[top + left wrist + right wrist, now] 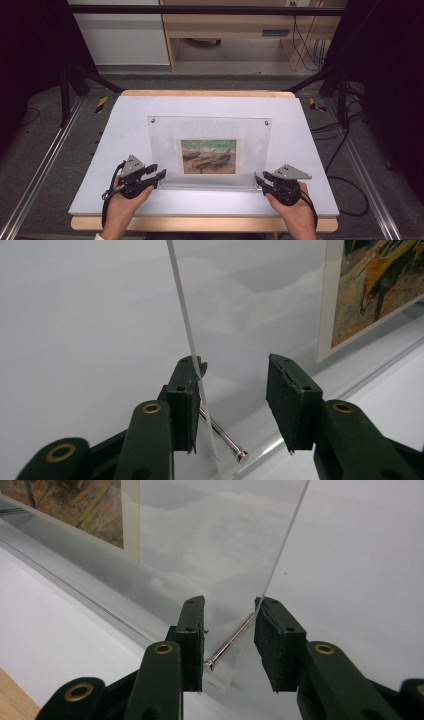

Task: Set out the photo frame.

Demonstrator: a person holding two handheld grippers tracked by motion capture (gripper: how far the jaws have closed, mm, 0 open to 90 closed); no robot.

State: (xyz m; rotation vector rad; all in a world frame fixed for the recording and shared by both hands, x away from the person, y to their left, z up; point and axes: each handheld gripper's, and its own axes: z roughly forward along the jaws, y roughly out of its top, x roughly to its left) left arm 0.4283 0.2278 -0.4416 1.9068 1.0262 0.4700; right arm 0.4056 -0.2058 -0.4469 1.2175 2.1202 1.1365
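The high view looks down on the table [100, 150]; both gripper views look closely at the clear frame's [165, 135] lower corners.

We see the white rectangular tabletop [210, 107] brightly and evenly lit, with dark surroundings at three and nine o'clock. Pale reflections cloud the clear acrylic picture frame [220, 545] in both gripper views, where the near black jaws look soft.

Nothing readable anywhere, honestly. The print [208, 156] in the acrylic frame [209, 131] is just painted boats, no caption.
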